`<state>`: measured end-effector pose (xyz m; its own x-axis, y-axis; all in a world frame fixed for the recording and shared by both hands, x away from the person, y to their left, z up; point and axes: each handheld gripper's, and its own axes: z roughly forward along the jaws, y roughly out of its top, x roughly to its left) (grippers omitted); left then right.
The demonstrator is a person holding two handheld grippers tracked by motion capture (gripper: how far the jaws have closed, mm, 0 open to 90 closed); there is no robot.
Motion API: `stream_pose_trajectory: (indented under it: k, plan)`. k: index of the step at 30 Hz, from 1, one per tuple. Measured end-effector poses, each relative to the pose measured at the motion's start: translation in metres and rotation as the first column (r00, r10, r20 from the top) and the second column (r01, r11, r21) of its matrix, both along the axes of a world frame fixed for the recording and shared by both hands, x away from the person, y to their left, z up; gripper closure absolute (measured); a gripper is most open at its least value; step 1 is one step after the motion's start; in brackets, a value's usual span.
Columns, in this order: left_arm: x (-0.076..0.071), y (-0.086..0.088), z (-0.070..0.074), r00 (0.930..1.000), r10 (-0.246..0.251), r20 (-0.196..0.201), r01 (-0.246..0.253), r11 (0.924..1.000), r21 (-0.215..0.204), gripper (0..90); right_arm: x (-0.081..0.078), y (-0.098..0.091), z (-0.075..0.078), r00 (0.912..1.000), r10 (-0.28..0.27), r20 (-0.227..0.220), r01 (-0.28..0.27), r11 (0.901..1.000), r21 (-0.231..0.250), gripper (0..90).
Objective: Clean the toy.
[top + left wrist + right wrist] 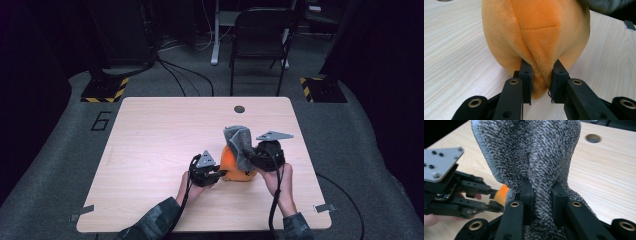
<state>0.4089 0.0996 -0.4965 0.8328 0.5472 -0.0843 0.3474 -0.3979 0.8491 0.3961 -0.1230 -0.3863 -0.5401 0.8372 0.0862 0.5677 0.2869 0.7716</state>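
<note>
High view: orange plush toy (235, 169) pinched by left gripper (216, 175), grey cloth (241, 142) atop it clamped in right gripper (252, 159).

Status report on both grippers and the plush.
Left gripper shut on orange plush. Right gripper shut on grey cloth, draped over plush. Table around them bare.

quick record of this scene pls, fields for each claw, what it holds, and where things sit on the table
left claw: shut on a fold of the orange plush toy
right claw: shut on the grey cloth, bunched and lifted
toy position: resting on the wooden table, near the front edge
cloth position: draped over the toy's top, right side
table hole: far edge, uncovered
</note>
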Motion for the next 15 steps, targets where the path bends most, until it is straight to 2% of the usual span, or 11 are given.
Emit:
stream_pose_trajectory:
  k: [3, 4, 5, 10, 15]
  plan:
    - [0.0, 0.0, -0.002, 0.9999, 0.012, -0.002, -0.012, 0.9999, -0.003, 75.2, 0.004, 0.01, -0.012, 0.9999, 0.002, -0.014, -0.003, 0.9977, -0.067, 76.1]
    - [0.001, 0.0, -0.002, 1.0, 0.009, 0.002, -0.009, 1.0, -0.001, 75.2, 0.006, 0.011, -0.016, 0.9994, -0.018, -0.029, 0.016, 0.9971, -0.075, 76.2]
    - [0.001, 0.0, -0.002, 0.9999, 0.011, -0.006, -0.011, 0.9999, -0.002, 75.2, 0.007, 0.009, -0.018, 0.9994, -0.025, -0.025, 0.023, 0.9961, -0.086, 76.2]
    - [0.002, 0.0, -0.003, 1.0, 0.008, -0.001, -0.008, 1.0, 0.002, 75.0, 0.016, -0.01, -0.027, 0.9961, -0.067, -0.058, 0.062, 0.9937, -0.093, 76.2]
    - [0.002, 0.0, -0.003, 1.0, 0.004, 0.0, -0.004, 1.0, 0.004, 74.7, 0.027, -0.032, -0.042, 0.9844, -0.131, -0.118, 0.118, 0.987, -0.109, 76.2]
